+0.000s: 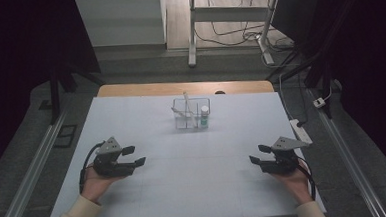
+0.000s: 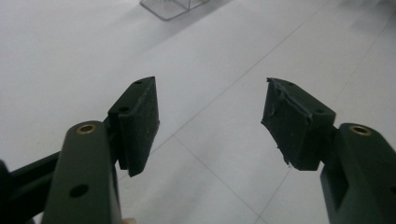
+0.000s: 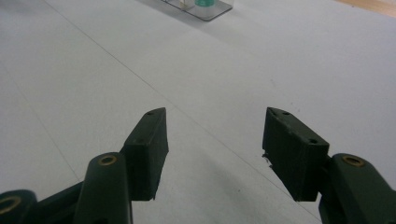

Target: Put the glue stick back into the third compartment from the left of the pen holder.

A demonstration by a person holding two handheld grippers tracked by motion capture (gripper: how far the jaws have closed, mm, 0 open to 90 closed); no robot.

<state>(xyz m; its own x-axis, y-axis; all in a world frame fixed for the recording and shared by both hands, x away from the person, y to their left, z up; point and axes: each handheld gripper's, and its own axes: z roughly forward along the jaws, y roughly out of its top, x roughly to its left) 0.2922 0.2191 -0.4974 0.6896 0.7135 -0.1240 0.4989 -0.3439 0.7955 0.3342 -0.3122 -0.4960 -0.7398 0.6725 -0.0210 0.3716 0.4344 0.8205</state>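
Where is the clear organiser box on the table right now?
In the high view the clear organiser box stands at the far middle of the white table, holding a green-capped bottle on its right side, well ahead of both grippers.

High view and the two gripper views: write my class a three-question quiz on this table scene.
1. True or false: the left hand-held gripper holds something.
2. What stands in the clear container? A) a small bottle with a white cap B) a spoon C) an apple
3. Fill in: both grippers rest near the table's ___ edge, the right hand-held gripper at the right.

Key: 1 false, its jaws are apart with nothing between them; 2 A, the small bottle; 3 near (the person's side of the white table).
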